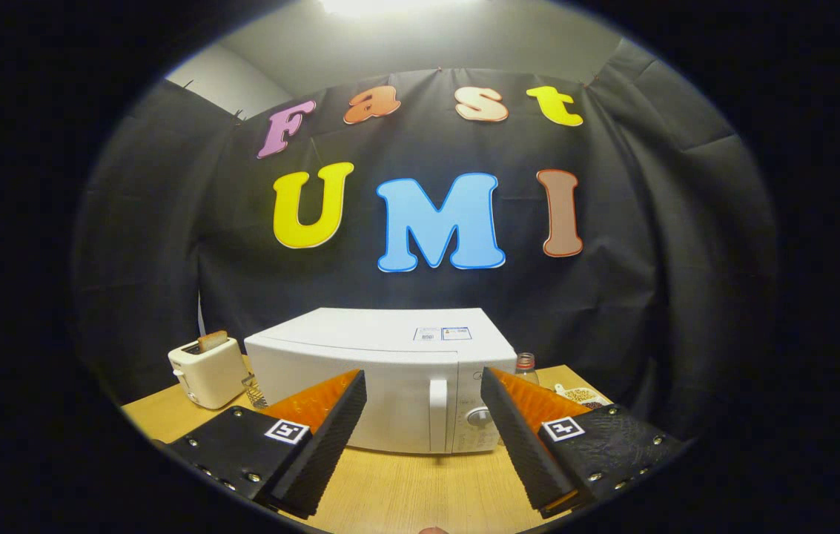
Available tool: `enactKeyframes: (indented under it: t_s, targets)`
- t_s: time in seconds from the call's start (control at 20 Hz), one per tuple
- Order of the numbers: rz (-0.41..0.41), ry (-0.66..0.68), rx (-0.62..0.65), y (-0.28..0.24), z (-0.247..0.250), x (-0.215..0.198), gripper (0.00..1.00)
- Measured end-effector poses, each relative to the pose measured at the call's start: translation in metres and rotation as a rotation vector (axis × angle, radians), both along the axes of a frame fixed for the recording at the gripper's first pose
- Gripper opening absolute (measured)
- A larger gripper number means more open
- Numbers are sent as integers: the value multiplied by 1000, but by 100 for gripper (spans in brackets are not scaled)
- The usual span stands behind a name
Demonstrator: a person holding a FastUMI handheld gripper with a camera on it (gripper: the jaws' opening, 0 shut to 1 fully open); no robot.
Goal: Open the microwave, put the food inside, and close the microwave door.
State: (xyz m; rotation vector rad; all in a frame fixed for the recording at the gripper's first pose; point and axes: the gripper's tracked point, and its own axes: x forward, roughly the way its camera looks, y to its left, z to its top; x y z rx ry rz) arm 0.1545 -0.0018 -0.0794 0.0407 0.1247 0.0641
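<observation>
Your tool [423, 389] hovers level above the wooden tabletop [405, 489], its two black ribbed fingers [323, 437] spread wide and released, gripping nothing, each carrying a small square marker tag. At 10 o'clock from the left finger, a cream toaster [207, 373] stands with a slice of bread [212, 341] poking up from its slot; a small metal grater [255, 391] sits just beside it. Dead ahead at 12 o'clock, beyond the fingertips, the white microwave [382, 371] faces you, door closed, its vertical handle [438, 411] framed between the fingers and a round dial [479, 417] beside it. Two stickers on its top are too small to read. At 2 o'clock, past the right finger, a bottle [526, 367] and a dish of food [583, 395] wait near the microwave's right side.
</observation>
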Motion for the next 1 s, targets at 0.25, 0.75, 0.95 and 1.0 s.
enactKeyframes:
  t_s: [0.25, 0.75, 0.95, 1.0]
  targets:
    - [5, 95, -35, -2, -48, 40, 99]
    - [-4, 258, -67, -8, -132, 98, 85]
    - [-9, 288, -60, -9, -146, 109, 65]
    - [-8, 294, -53, -7, -149, 111, 64]
